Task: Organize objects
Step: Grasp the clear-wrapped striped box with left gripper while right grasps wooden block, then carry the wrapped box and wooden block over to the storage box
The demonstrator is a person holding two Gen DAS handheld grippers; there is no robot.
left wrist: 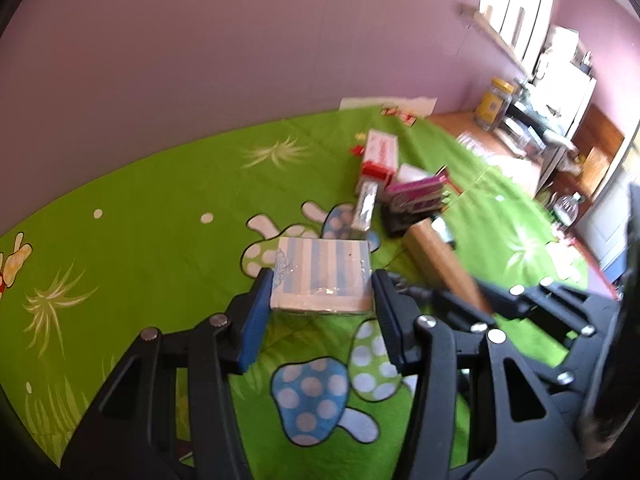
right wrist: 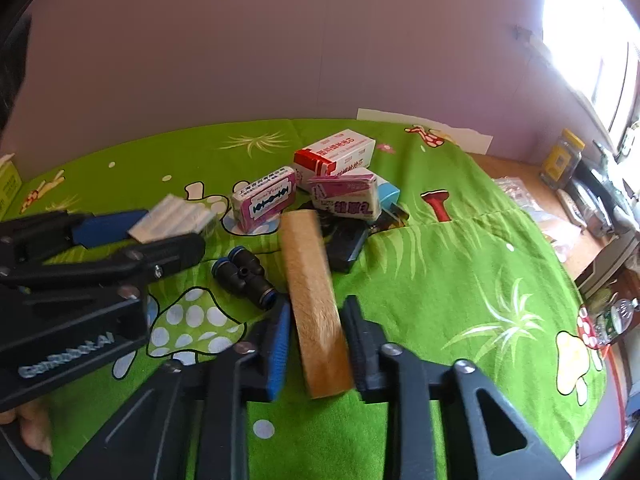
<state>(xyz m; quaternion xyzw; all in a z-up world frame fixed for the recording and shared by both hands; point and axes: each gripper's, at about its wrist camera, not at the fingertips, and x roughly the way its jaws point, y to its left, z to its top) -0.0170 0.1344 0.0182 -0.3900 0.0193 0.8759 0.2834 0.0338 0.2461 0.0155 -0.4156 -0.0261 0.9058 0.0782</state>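
Green cloth (right wrist: 440, 264), printed with mushrooms, covers the table. Near its middle lies a pile of small boxes (right wrist: 336, 160). Just in front of the pile, the right gripper (right wrist: 316, 320) has its jaws clamped on a tan block (right wrist: 312, 292). The left gripper (left wrist: 320, 284) grips a striped blue-and-white packet (left wrist: 320, 272) at half width. A black pipe fitting (right wrist: 244, 276) lies between the two grippers.

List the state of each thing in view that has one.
Left hand-held gripper: shut on striped box.
Right hand-held gripper: shut on tan block.
Black fitting: lying loose on green cloth.
Red-white carton: closed, atop the pile.
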